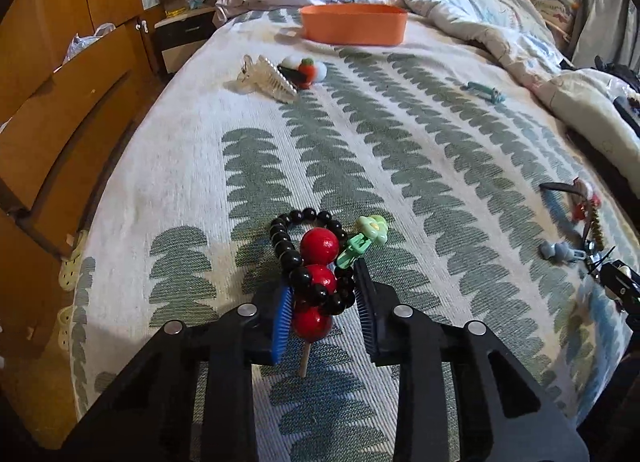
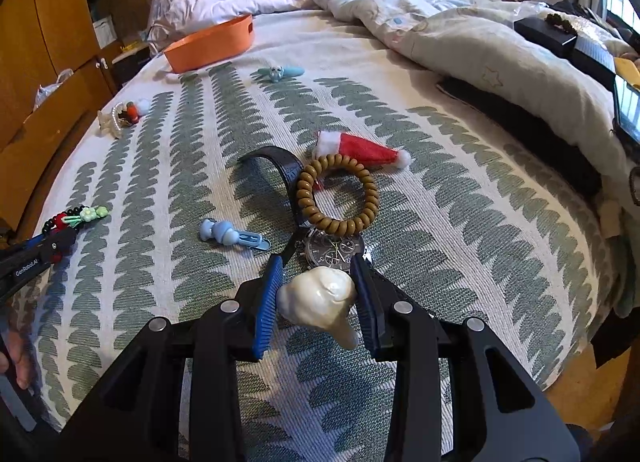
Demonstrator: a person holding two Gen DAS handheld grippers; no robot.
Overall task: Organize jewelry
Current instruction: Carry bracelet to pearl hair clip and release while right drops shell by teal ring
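Observation:
In the left wrist view my left gripper (image 1: 325,276) is shut on a red-ball hair stick (image 1: 318,276) tangled with a black bead bracelet (image 1: 286,244) and a green flower clip (image 1: 362,240), over the bedspread. It also shows in the right wrist view (image 2: 60,240). My right gripper (image 2: 316,262) is shut on a cream pearly hair claw (image 2: 320,300), above a dark wristwatch (image 2: 332,248). An orange tray (image 1: 354,24) stands far up the bed, also in the right wrist view (image 2: 210,44).
On the bed lie a brown coil hair tie (image 2: 338,194), a Santa-hat clip (image 2: 360,150), a blue clip (image 2: 230,238), a teal clip (image 2: 280,72), a pearl claw with a pompom clip (image 1: 276,76). A rumpled duvet (image 2: 460,22) lies right, a wooden wardrobe (image 1: 52,82) left.

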